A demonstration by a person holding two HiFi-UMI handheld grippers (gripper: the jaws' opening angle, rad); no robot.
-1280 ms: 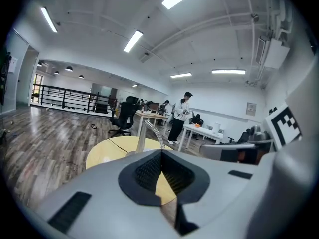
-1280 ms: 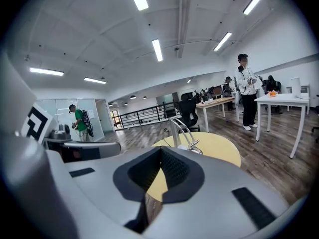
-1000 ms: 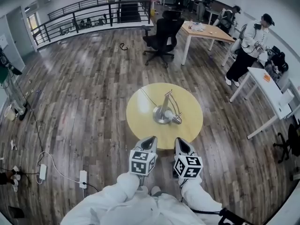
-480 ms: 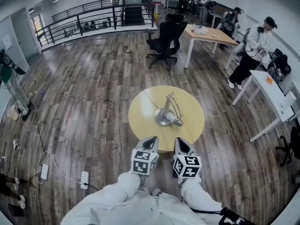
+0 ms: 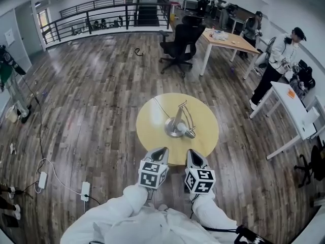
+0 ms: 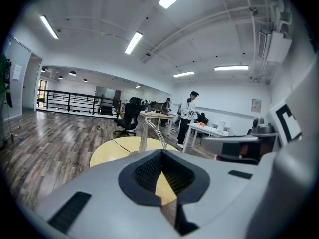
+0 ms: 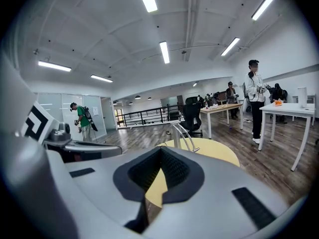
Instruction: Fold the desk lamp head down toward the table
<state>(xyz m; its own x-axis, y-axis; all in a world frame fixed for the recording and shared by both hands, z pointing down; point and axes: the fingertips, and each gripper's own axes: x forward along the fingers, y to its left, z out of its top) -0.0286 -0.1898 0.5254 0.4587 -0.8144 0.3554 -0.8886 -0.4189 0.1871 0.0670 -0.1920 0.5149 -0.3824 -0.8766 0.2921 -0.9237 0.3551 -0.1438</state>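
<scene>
Asking as OP: where's the desk lamp sitting, and what are the two hand-held grippers up to?

Reply: The lamp's on the round yellow desk, roughly in the middle, a touch right of centre from the head view. Its round metal base is flat on the top. One arm goes up, then a second bends back down, so the head ends up low, just beside the base. Can't tell if it actually touches the desk. A thin cord runs across the top toward the far-left edge.

OP: And the grippers?

Reply: The left hand-held gripper and right hand-held gripper hover side by side at the desk's near edge, well short of the lamp. Both have their jaws pressed together with nothing between them. The left gripper view looks past the closed tips at the lamp, and the right gripper view sees it too. There's wood floor all round and a black office chair beyond the desk.
</scene>
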